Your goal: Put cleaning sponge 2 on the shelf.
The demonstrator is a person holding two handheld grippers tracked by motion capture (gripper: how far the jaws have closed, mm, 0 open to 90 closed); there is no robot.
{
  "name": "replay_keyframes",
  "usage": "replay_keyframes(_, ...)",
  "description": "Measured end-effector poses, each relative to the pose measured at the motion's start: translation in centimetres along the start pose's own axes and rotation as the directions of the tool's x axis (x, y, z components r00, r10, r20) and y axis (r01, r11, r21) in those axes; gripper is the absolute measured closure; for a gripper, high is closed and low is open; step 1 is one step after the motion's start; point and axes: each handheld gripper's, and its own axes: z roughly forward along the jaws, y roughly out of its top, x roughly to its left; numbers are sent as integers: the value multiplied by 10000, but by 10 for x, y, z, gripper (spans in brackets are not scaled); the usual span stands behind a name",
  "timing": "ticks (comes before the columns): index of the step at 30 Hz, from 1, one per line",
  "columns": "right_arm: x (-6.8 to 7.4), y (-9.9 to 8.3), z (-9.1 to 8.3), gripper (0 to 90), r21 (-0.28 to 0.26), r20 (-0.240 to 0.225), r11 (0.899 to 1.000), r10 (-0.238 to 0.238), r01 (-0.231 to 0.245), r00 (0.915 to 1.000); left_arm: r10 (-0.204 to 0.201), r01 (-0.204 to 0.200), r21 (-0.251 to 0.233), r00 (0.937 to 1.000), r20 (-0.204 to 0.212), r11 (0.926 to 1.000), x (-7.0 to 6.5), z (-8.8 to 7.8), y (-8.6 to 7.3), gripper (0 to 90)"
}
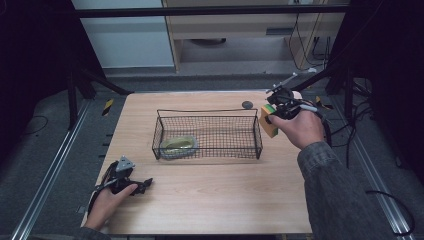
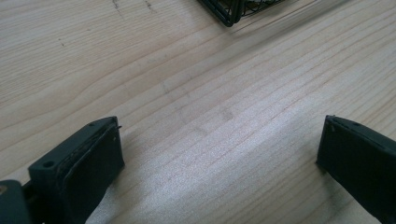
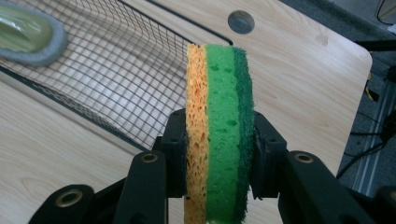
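The right hand-held gripper (image 3: pixel 219 158) clamps a sponge (image 3: pixel 219 126) on edge, just beside the right end of the basket (image 1: pixel 258 131). The left hand-held gripper (image 2: pixel 219 154) rests spread wide on the table (image 1: pixel 210 195).

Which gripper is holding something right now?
The right gripper: its jaws clamp an orange-and-green sponge. The left gripper is open over the bare table.

An orange, light-green and dark-green layered sponge (image 3: pixel 219 135), black wire basket (image 1: pixel 207 134), pale wood-grain table (image 1: pixel 210 195).
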Motion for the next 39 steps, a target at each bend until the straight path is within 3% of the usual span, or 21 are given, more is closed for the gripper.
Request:
replay_keyframes(12,14,20,11,643,-86,-159,9998,-198,196,9997,11,-11,-2,10000,8,10000,0,0,0,0)
replay_keyframes(39,40,30,47,642,347,-184,9967,-726,732,9972,39,-39,-6,10000,17,10000,0,0,0,0)
